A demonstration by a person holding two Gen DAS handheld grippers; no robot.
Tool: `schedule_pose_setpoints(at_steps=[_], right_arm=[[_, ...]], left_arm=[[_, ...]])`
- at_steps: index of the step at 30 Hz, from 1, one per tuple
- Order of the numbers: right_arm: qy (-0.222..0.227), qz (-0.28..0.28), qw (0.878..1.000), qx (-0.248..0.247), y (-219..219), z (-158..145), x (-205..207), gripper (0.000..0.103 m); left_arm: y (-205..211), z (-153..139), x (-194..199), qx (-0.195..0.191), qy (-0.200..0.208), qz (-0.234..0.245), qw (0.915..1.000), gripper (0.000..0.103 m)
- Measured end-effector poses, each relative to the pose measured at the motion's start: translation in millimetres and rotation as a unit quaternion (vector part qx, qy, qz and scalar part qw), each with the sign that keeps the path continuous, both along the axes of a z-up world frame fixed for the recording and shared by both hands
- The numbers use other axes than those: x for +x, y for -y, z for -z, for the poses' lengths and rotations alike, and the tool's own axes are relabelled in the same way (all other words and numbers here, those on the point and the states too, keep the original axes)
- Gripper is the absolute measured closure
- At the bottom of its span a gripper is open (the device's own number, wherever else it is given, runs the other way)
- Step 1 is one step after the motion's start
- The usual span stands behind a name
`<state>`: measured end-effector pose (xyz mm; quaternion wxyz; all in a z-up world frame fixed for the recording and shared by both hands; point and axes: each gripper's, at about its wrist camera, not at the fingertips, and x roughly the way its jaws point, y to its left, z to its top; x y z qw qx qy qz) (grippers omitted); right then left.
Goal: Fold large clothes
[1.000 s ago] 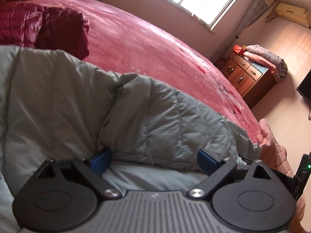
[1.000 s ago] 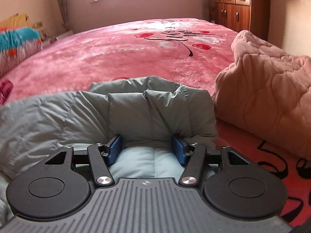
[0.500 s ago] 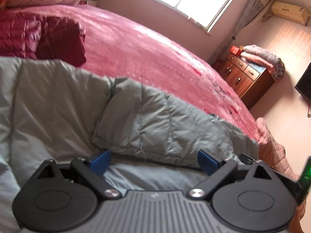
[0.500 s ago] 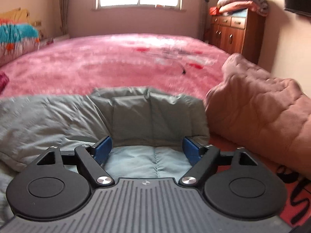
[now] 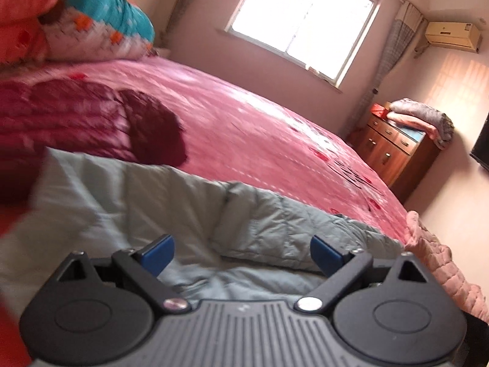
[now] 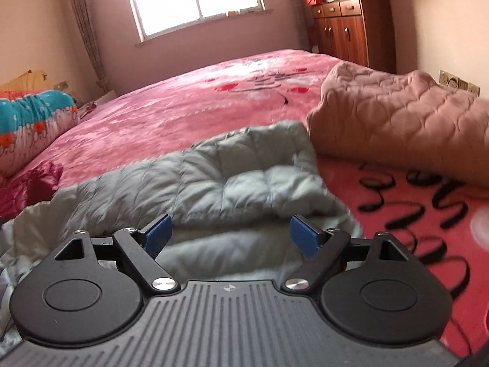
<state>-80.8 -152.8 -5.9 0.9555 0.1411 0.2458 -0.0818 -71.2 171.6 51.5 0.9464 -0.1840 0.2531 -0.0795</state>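
Note:
A grey-green quilted down jacket (image 5: 275, 223) lies spread on the pink bed, one side folded over onto itself. My left gripper (image 5: 243, 253) hovers over its near edge, open, with its blue pads (image 5: 159, 249) far apart and nothing between them. In the right wrist view the jacket (image 6: 229, 177) lies below and ahead of my right gripper (image 6: 230, 235). That gripper's jaws are opening and stand wide. The blue pads (image 6: 305, 238) press on nothing, and the fabric rests on the bed beneath them.
A dark red quilted garment (image 5: 91, 122) lies beyond the jacket on the left. A patterned bolster (image 5: 101, 21) sits at the bed's head. A pink quilted blanket (image 6: 397, 122) is heaped right of the jacket. A wooden dresser (image 5: 397, 153) stands against the far wall.
The right gripper's jaws widened off the jacket fold that sat between them. Both grippers drew back and rose, so more of the jacket and room shows. The left stayed open.

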Motion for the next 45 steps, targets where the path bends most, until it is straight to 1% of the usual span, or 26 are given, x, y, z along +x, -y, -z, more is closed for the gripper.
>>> schedule_pose_setpoints(at_steps=[4, 7, 9, 13, 17, 22, 25, 28, 29, 31, 33, 34, 36, 37, 39, 41, 42, 45], right_arm=[[-0.011, -0.013, 1.0, 0.007, -5, 0, -12, 0.0], [-0.009, -0.017, 1.0, 0.009, -7, -2, -22, 0.0], [-0.007, -0.018, 1.0, 0.009, -9, -2, -31, 0.0], [-0.002, -0.021, 1.0, 0.011, -8, -6, -44, 0.0], [-0.001, -0.034, 0.999, 0.015, -5, -4, -55, 0.0], [0.008, -0.044, 0.999, 0.008, -8, -2, -60, 0.0], [0.012, -0.05, 0.999, 0.011, -7, 1, -61, 0.0], [0.013, -0.058, 0.998, 0.002, -9, 5, -59, 0.0], [0.014, -0.062, 0.998, -0.001, -10, 6, -57, 0.0], [0.015, -0.066, 0.998, -0.007, -12, 7, -54, 0.0], [0.018, -0.07, 0.997, -0.012, -15, 8, -50, 0.0], [0.02, -0.072, 0.997, -0.016, -15, 9, -48, 0.0], [0.024, -0.077, 0.997, -0.023, -17, 9, -44, 0.0], [0.026, -0.079, 0.996, -0.025, -18, 9, -43, 0.0], [0.031, -0.082, 0.996, -0.029, -19, 9, -41, 0.0], [0.034, -0.083, 0.996, -0.028, -19, 8, -38, 0.0], [0.035, -0.083, 0.996, -0.025, -18, 8, -36, 0.0], [0.037, -0.075, 0.996, -0.01, -12, 8, -33, 0.0]], left_arm=[[-18, -4, -33, 0.024, -0.001, -0.022, 0.9995, 0.008], [-21, 3, -54, 0.044, -0.015, -0.023, 0.9987, 0.008], [-18, 9, -63, 0.052, -0.031, -0.016, 0.998, 0.008], [-7, 23, -78, 0.076, -0.045, 0.015, 0.996, 0.008], [-1, 37, -79, 0.125, -0.056, 0.011, 0.9905, 0.013], [-2, 52, -71, 0.143, -0.075, 0.0, 0.9869, 0.015], [3, 57, -71, 0.16, -0.066, 0.007, 0.9849, 0.014], [6, 62, -67, 0.175, -0.063, 0.008, 0.9825, 0.015], [5, 63, -66, 0.176, -0.061, 0.008, 0.9824, 0.018], [5, 64, -65, 0.175, -0.057, 0.01, 0.9829, 0.027], [5, 63, -64, 0.175, -0.057, 0.008, 0.9828, 0.046], [4, 62, -63, 0.174, -0.057, 0.007, 0.983, 0.051], [4, 60, -62, 0.169, -0.058, 0.009, 0.9838, 0.069], [3, 59, -61, 0.167, -0.06, 0.011, 0.984, 0.073], [2, 56, -61, 0.165, -0.064, 0.011, 0.9842, 0.086], [-2, 51, -61, 0.147, -0.07, 0.007, 0.9867, 0.092], [-5, 46, -62, 0.133, -0.073, 0.001, 0.9885, 0.094], [-16, 28, -62, 0.082, -0.072, -0.012, 0.994, 0.095]])
